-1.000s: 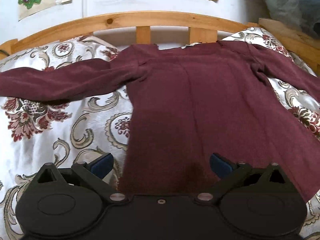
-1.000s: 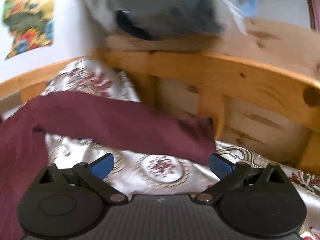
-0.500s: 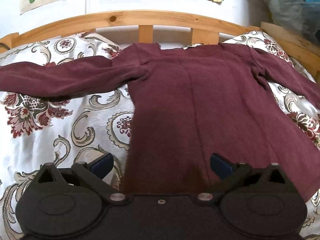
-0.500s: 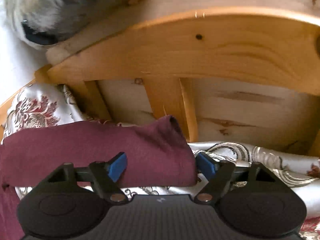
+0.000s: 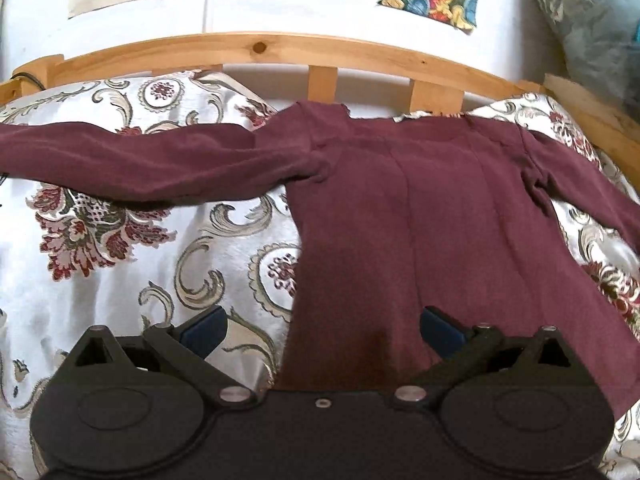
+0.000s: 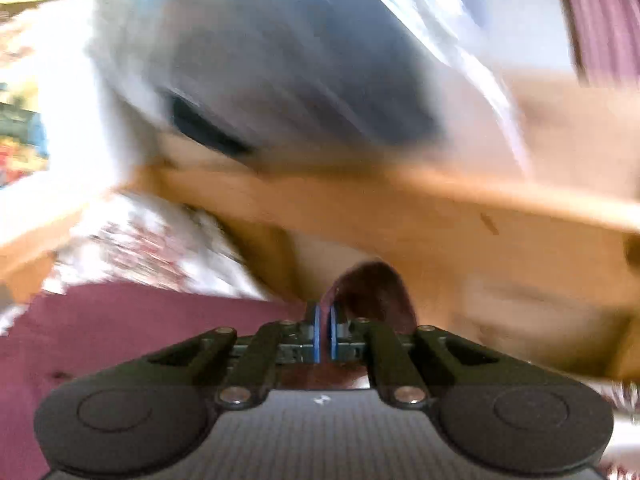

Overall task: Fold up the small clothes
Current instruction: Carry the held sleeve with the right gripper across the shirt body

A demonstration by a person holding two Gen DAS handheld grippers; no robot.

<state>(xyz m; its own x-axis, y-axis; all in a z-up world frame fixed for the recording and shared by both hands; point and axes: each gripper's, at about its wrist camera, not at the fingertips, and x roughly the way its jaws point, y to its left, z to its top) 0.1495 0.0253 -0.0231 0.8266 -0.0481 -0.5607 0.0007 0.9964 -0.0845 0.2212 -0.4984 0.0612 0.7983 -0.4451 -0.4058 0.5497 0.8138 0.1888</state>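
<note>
Maroon shirt (image 5: 420, 216) lies spread flat on the bed's patterned cover (image 5: 120, 264), its body straight ahead of the left tongs (image 5: 322, 330) and its collar at the far end by the wooden bed rail (image 5: 280, 46). One long sleeve (image 5: 152, 164) stretches away to the left of these tongs; the other runs off to their right toward the picture's edge. The left tongs stand wide open above the shirt's lower hem, one blue pad (image 5: 202, 328) over the cover just left of the shirt's side edge, the other over the cloth, gripping nothing.

In the right wrist view the right tongs (image 6: 325, 330) are closed, their blue pads pinched on the sleeve cuff (image 6: 372, 292), which bunches up just beyond the tips. The rest of that sleeve trails off to the left of these tongs. Beyond them the wooden rail (image 6: 400, 208) and a grey bundle in clear plastic (image 6: 280, 64) are heavily blurred.
</note>
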